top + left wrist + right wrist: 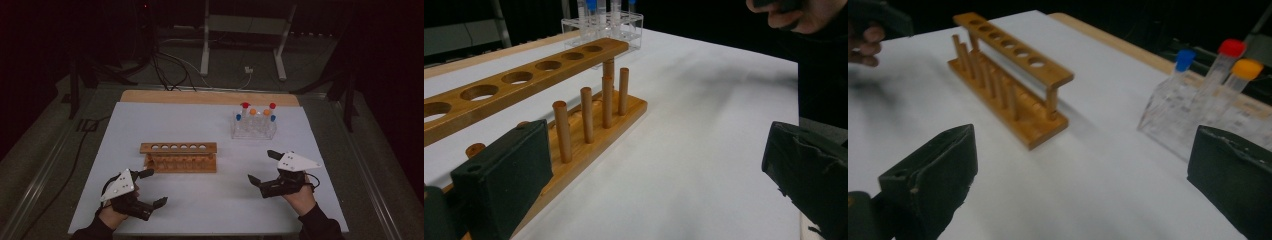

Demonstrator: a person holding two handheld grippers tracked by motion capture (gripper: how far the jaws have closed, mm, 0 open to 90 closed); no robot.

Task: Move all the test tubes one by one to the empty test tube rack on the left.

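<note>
Nothing moved yet by the look of it. Wooden rack point(179, 156) sits mid-tabletop point(200, 210), all holes empty. Capped tubes point(255, 116) all stand in the clear rack point(253, 129), far right. Left tool point(150, 187) wide, empty, near the wooden rack's left end. Right tool point(264, 167) wide, empty, just below the clear rack. Every tube transfer likely remains.
</note>
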